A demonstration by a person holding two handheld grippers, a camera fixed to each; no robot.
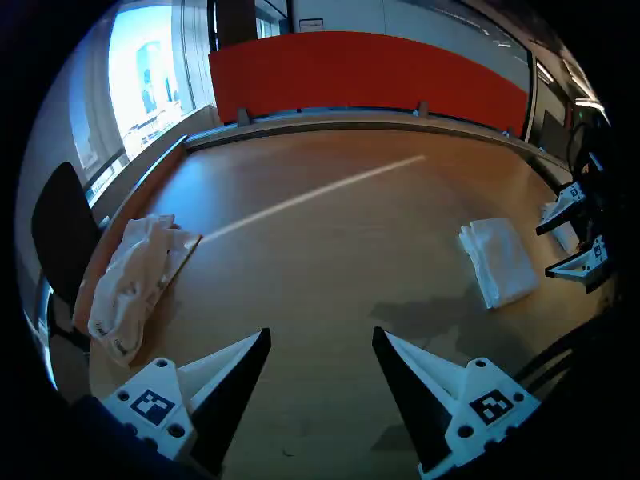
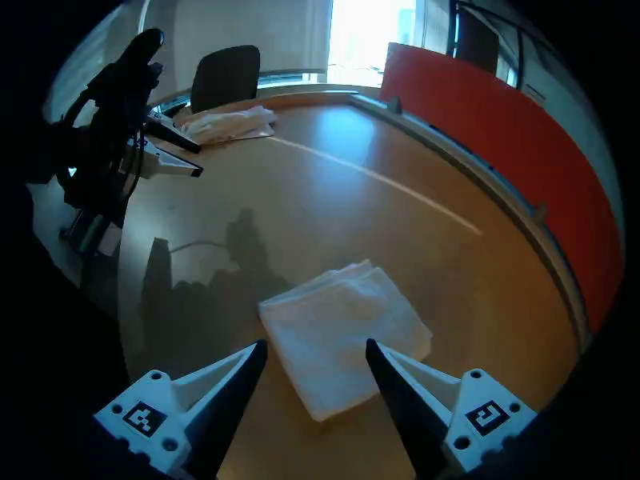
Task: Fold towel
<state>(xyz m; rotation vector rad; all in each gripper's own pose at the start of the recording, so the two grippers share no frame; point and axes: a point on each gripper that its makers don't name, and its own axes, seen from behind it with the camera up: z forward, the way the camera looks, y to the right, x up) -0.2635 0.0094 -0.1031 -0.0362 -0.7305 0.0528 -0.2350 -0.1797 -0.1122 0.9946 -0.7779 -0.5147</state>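
A wooden table with a red divider, a dark chair, and bright windows.

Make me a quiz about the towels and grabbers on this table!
1. True or false: the right gripper is shut on the folded towel.
2. What colour is the panel behind the table? A green, B red, C yellow.
3. Fill in the missing word: the crumpled towel lies at the table edge near the black ___.

Key:
1. False. Its fingers are apart, with the towel lying just ahead of them.
2. B.
3. chair.
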